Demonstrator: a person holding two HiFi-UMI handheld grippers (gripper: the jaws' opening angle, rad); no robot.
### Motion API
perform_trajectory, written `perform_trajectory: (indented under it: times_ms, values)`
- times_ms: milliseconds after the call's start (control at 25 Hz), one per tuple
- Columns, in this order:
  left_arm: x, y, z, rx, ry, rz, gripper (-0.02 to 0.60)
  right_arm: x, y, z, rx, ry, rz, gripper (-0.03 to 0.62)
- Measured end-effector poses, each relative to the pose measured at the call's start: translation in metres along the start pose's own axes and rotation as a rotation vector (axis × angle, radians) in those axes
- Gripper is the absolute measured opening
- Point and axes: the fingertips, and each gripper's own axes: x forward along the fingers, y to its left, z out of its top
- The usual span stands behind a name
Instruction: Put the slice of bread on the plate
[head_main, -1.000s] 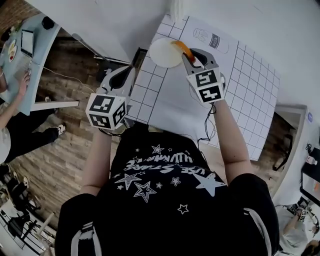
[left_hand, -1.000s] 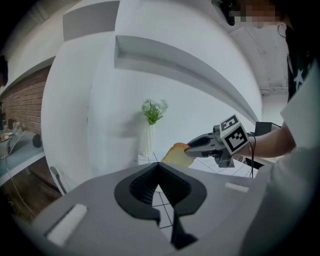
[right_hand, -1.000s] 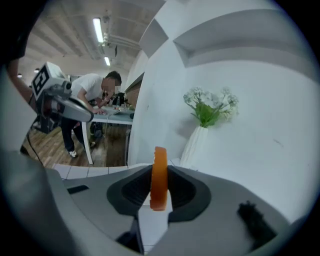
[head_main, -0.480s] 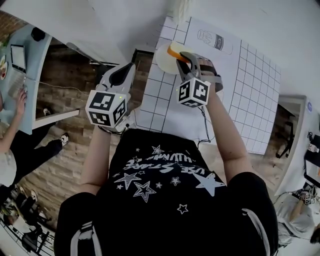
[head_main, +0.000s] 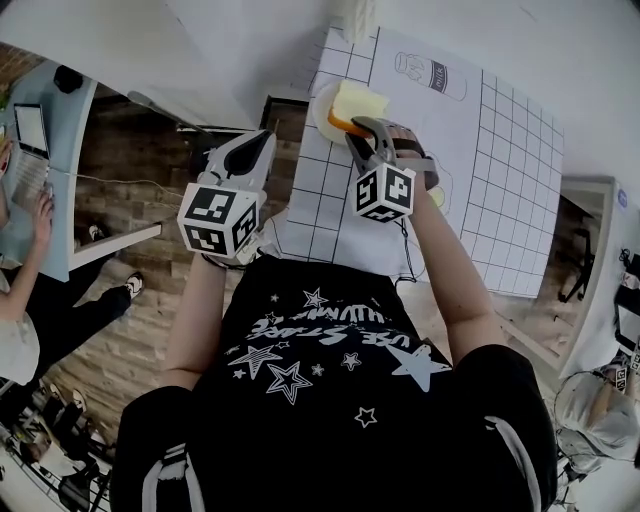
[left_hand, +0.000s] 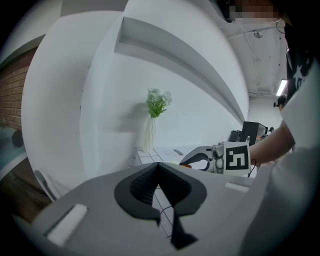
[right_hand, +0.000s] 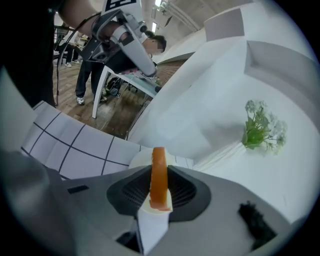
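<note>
Broadly: white gridded bench (head_main: 500, 200) filled upper head view. Left gripper (head_main: 262, 142) hung beside bench's left edge, at 9 o'clock from right gripper, jaws clenched together, nothing between. Right gripper (head_main: 358, 132) reached over bench toward 11 o'clock, clamped on bread slice. Vase of flowers (left_hand: 150, 134) stood at bench's far end, 12 o'clock. Plate (head_main: 321, 108) lay near bench's far-left corner. Bread slice (head_main: 360, 102), orange crust edge between jaws, sat over plate's 3 o'clock side; contact with plate unclear.

Head camera: overhead, steeply down, table (head_main: 500, 180) at 12 o'clock. Gripper cameras: close behind own jaws; both catch vase (left_hand: 148, 136).
</note>
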Motion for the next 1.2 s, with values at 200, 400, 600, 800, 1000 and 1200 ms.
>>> perform_trajectory:
  times_ms: [200, 400, 600, 800, 1000, 1200]
  values:
    - [-0.004, -0.008, -0.009, 0.009, 0.018, -0.016, 0.009, 0.006, 0.015, -0.002, 0.023, 0.012, 0.021, 0.103]
    - [-0.01, -0.01, -0.015, 0.008, 0.026, -0.021, 0.009, 0.008, 0.021, 0.0, 0.03, 0.011, 0.001, 0.121]
    - [-0.015, -0.01, -0.017, 0.011, 0.023, -0.029, 0.009, 0.01, 0.035, -0.005, 0.066, 0.04, 0.04, 0.141]
    - [-0.017, -0.012, -0.019, 0.018, 0.024, -0.047, 0.009, 0.003, 0.037, -0.002, 0.113, 0.043, 0.019, 0.143]
    - [-0.013, -0.011, -0.021, 0.014, 0.031, -0.094, 0.009, -0.025, 0.018, 0.012, 0.267, -0.007, -0.064, 0.143]
    - [0.003, -0.017, -0.023, 0.021, 0.036, -0.148, 0.009, -0.056, 0.0, 0.004, 0.399, -0.02, -0.163, 0.13]
